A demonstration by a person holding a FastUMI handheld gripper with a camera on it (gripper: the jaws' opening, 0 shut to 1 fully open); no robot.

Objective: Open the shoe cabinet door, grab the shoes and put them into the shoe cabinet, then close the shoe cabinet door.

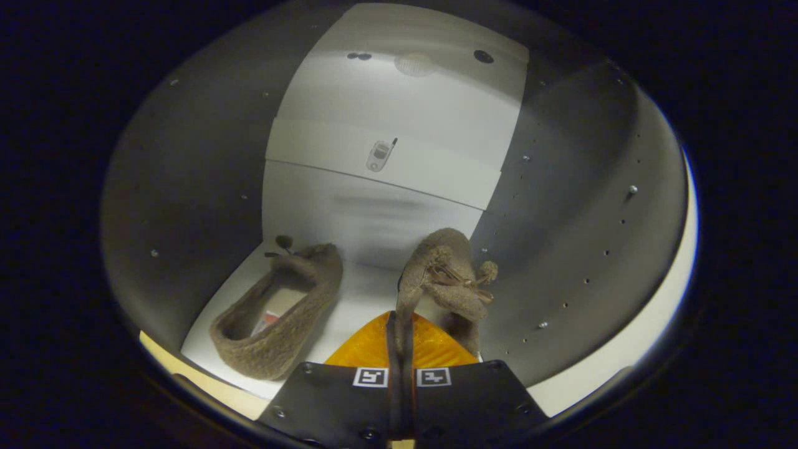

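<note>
Your fingers (pixel 400 337) are closed on the edge of the second fuzzy brown slipper (pixel 446 274), which hangs pinched between them inside the open shoe cabinet (pixel 187 187). The first slipper (pixel 280 312) already lies on the white cabinet floor (pixel 368 293), to the left of your fingers. Lower the held slipper until its sole rests on the floor beside its mate, well apart from the right wall, before you let go. Keep it deep enough that the door will clear it, then release gently so that it does not tip over.
</note>
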